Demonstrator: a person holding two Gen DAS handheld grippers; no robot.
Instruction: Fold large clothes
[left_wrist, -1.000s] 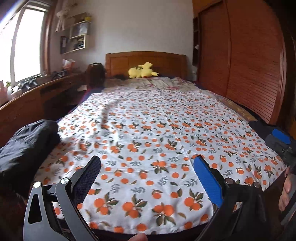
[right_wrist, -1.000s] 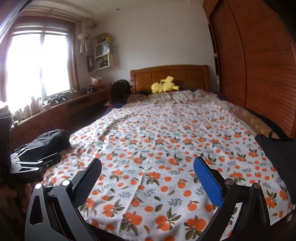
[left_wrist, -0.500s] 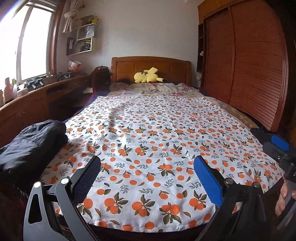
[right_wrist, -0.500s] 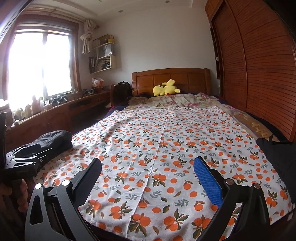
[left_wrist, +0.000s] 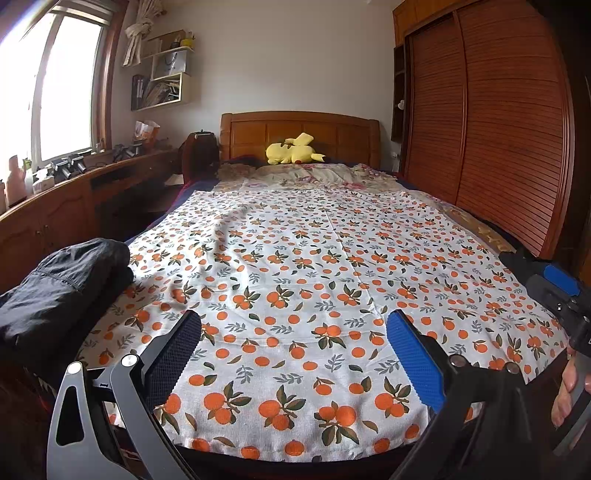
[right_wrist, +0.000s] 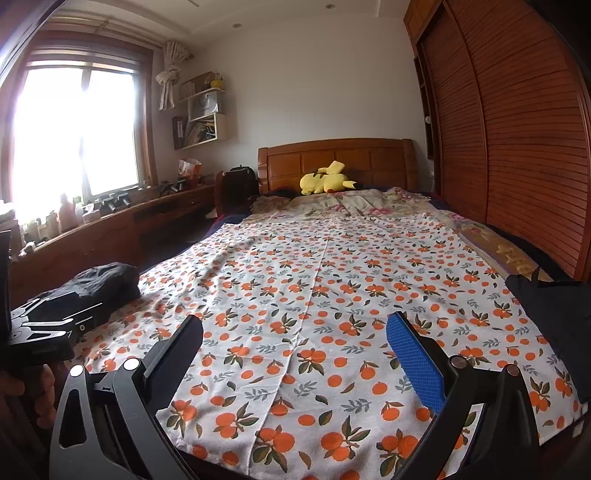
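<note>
A dark folded garment (left_wrist: 55, 291) lies on the bed's near left corner; it also shows in the right wrist view (right_wrist: 99, 284). Another dark garment (right_wrist: 554, 314) lies at the bed's near right edge. My left gripper (left_wrist: 293, 350) is open and empty, held above the foot of the bed. My right gripper (right_wrist: 293, 354) is open and empty too, above the foot of the bed. The right gripper's body (left_wrist: 557, 291) shows at the right of the left wrist view, and the left gripper's body (right_wrist: 40, 332) shows at the left of the right wrist view.
A white sheet with orange fruit print (left_wrist: 314, 266) covers the bed. A yellow plush toy (left_wrist: 293, 149) lies by the wooden headboard (left_wrist: 299, 129). A wooden desk (left_wrist: 55, 206) with small items runs along the left. A slatted wardrobe (left_wrist: 491, 129) stands right.
Both grippers have tilted upward, so more wall and ceiling show. Both stay open above the foot of the bed.
</note>
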